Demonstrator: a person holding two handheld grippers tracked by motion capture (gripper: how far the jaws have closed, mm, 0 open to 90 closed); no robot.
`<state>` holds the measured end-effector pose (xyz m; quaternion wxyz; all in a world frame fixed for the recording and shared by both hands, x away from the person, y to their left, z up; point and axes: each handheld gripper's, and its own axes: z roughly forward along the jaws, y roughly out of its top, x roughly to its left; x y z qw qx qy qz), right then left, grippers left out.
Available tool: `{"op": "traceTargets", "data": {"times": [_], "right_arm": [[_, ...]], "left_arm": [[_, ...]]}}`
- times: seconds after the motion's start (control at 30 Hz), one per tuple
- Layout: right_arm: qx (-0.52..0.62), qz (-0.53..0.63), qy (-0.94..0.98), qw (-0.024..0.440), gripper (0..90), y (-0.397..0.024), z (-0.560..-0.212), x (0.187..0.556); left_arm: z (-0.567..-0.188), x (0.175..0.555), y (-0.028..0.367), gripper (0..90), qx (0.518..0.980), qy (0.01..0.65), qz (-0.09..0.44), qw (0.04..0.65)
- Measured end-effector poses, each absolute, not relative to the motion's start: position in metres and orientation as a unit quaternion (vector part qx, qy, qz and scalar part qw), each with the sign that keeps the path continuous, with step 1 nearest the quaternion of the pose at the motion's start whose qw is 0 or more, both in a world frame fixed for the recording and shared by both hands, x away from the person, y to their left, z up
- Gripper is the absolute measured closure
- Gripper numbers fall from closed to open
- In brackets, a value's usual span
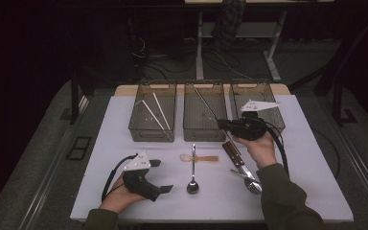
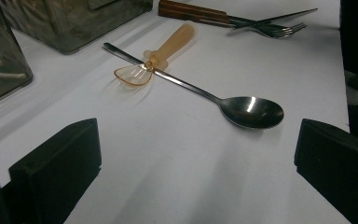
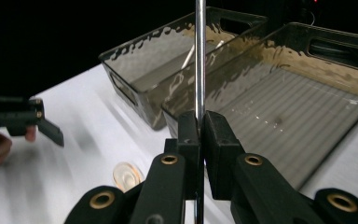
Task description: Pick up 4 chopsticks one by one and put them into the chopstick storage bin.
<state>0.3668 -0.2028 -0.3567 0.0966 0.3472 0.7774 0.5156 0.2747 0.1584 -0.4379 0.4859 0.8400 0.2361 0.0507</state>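
I count three smoky plastic bins in a row at the far edge of the bench: the left bin holds two pale chopsticks, the middle bin and the right bin look bare inside. My right tool is clenched on one thin metal rod, which rises straight up between the pads in the right gripper view and slants over the middle bin in the high view. My left tool rests low on the bench near me, released, its jaws standing wide with nothing between them.

On the bench between the tools lie one steel spoon and one small amber plastic spoon, which crosses over the steel spoon's handle and touches it. Beside my right forearm sits a small heap of cutlery: one wooden-handled knife and at least one fork; my hand hides part of the heap, so I cannot count it exactly.
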Motion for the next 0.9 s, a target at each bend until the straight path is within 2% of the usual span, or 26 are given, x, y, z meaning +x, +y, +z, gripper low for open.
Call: {"op": "traceTargets", "data": {"times": [0.5,0.9], "right_arm": [[0.351,0.509,0.78,0.099,85.1,-0.162,-0.343,0.392],[0.359,0.512,0.77,0.124,85.2,-0.127,-0.331,0.413]], "left_arm": [[-0.436,0.275,0.159,0.0,0.837,0.236,0.049,0.491],[-0.436,0.275,0.159,0.0,0.835,0.234,0.048,0.495]]}}
